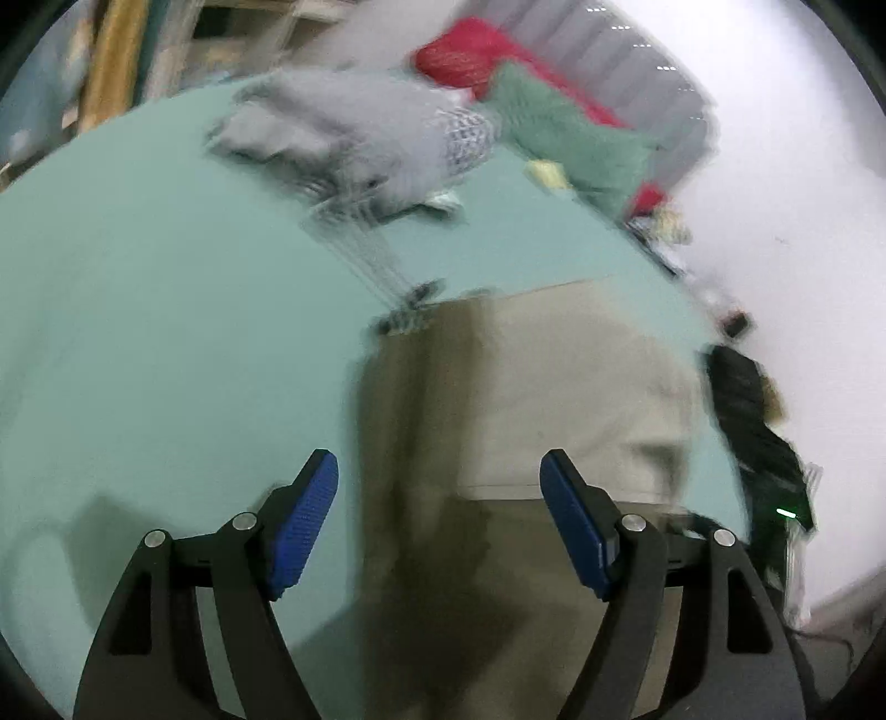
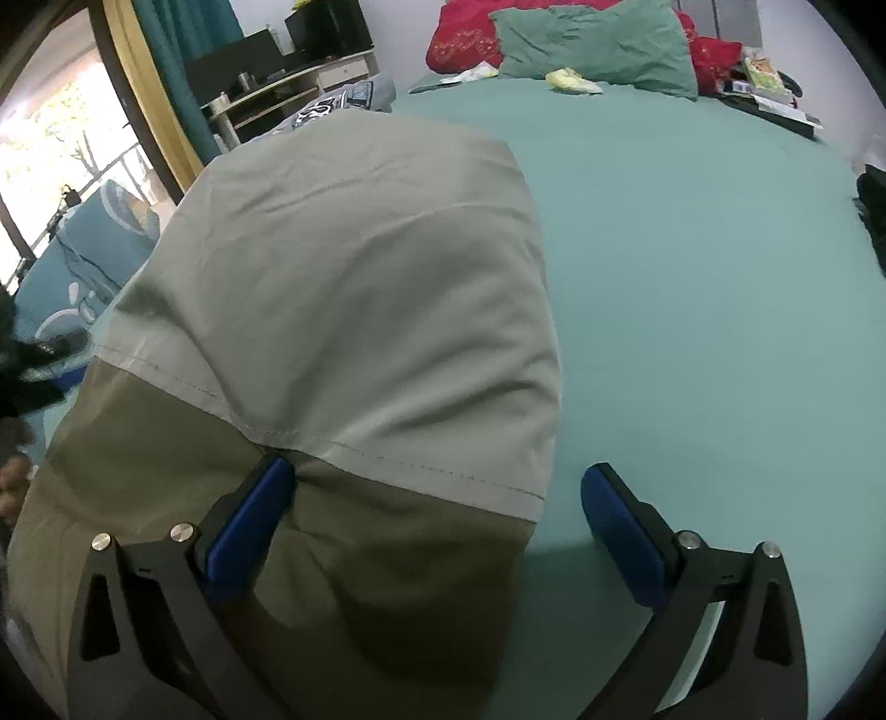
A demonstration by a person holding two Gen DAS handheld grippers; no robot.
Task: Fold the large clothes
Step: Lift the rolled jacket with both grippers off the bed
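Teal sheet covers the bed [image 2: 692, 266] that I work over; a green pillow [image 2: 595, 41] and a red pillow [image 2: 462, 33] sit at its head, a grey printed garment [image 1: 354, 133] lies well apart toward the far left side, and a window [image 2: 61, 149] with a yellow-and-teal curtain [image 2: 166, 72] closes the room on the left.

Two-tone trousers [image 2: 343, 310], pale beige over a darker olive layer, lie flat on the bed just in front of me; the stitched hem of the pale layer runs across the olive one, so I judge one fold is already laid and the next is in hand.

My right hand-held gripper [image 2: 437, 515] stands wide, its left finger [image 2: 249, 515] touching the olive cloth at the hem line, its right finger off the cloth over bare sheet; it holds nothing.

My left hand-held gripper [image 1: 437, 515] is also spread wide and empty, hovering above the garment's left edge; that view is smeared with motion, so I cannot tell whether it touches the fabric.

As I read it, the next move calls for closing both pairs of fingers on the near edge, one at each side, pinching every layer together; then lifting evenly and carrying the edge toward the far end, so the stack does not skew or slide on the sheet.
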